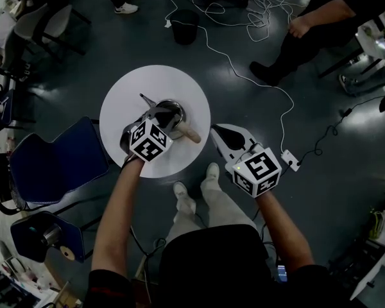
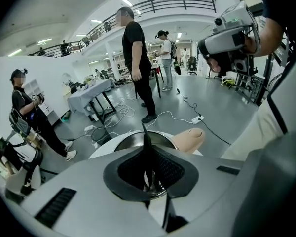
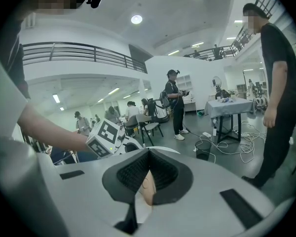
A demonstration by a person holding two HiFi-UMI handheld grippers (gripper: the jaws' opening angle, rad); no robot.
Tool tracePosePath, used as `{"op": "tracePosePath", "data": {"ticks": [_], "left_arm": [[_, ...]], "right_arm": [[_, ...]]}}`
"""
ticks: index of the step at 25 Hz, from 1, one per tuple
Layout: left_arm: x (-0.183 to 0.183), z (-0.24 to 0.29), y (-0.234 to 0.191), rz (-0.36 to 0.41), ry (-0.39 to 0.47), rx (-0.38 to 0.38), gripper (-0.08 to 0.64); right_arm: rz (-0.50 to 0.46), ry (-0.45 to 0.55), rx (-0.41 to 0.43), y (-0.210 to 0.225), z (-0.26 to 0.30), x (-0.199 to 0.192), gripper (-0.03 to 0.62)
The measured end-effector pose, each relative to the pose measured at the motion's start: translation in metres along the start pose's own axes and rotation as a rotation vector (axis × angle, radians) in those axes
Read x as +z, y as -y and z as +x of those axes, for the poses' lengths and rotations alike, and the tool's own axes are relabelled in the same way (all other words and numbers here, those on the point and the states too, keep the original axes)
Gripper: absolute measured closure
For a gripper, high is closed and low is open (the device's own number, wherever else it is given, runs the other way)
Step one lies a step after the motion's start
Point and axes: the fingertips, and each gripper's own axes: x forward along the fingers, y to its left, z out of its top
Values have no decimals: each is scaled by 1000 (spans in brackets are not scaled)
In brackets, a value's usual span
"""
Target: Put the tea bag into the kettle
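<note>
round white table on dark floor, kettle at its centre. left gripper hovers above the kettle, jaws pressed together. right gripper, at four o'clock, is closed and empty. no tea bag visible, possibly already inside.

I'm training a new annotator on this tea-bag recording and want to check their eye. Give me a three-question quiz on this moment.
1. True or false: the kettle stands on the floor.
2. The kettle's handle is: A) black, B) light wood colour, C) red.
3. Fill in: the ___ gripper hangs over the kettle's open top.

Key:
1. False. It stands on the round white table.
2. B.
3. Left. The left gripper is above the opening with its jaws together, while the right gripper is off to the table's side.
</note>
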Motion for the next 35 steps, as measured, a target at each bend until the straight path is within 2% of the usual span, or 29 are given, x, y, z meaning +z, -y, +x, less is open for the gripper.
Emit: {"op": "tracePosePath", "data": {"ticks": [17,35], "left_arm": [[16,-31,-10,-28,75,65,511],[38,-138,-9,-112,238,184,540]], "right_arm": [[-25,12,-13,-9,-8,18,574],[-95,85,4,-58,-12,71,574]]}}
